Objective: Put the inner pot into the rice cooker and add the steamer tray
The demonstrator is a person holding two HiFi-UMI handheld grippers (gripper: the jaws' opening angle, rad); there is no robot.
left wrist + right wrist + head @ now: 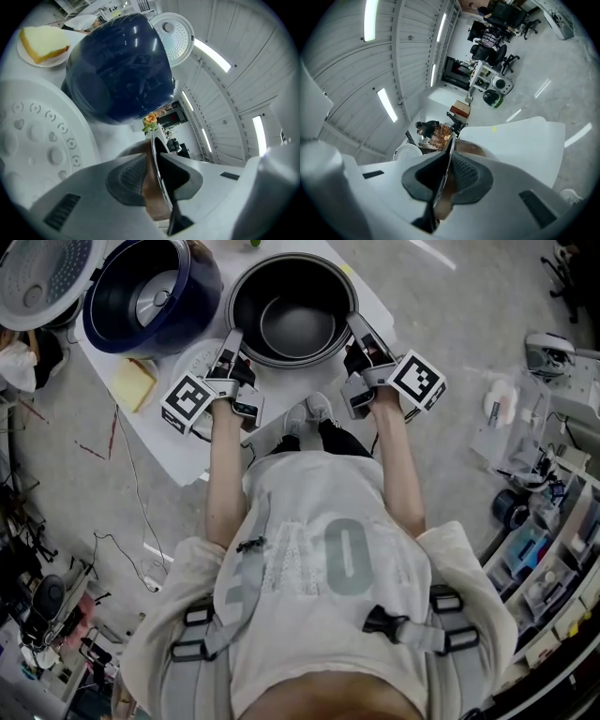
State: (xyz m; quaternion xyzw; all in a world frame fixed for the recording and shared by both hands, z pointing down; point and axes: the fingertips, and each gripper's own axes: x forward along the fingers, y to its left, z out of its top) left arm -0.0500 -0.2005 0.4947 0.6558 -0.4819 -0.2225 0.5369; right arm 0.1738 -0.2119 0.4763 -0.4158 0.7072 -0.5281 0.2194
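The inner pot (291,322) stands on the white surface (178,442), just right of the open dark-blue rice cooker (150,296), whose lid (42,273) is swung back at the far left. The left gripper (230,341) and the right gripper (361,329) sit on opposite sides of the pot. In each gripper view the jaws are drawn nearly together on the thin rim, one pad on the outer wall and one inside, so both have hold of the pot. Treat the pot as a rigid metal shell of moderate weight. It will not flex, but its smooth wall and narrow lip offer little friction, so it is likely to slip or swing if the two holds are not kept level. Hold it at the rim on opposite points, as here. The steamer tray (37,140) lies flat on the surface near the left gripper, beside the cooker. It looks like light, stiff plastic and is best taken by its edge.
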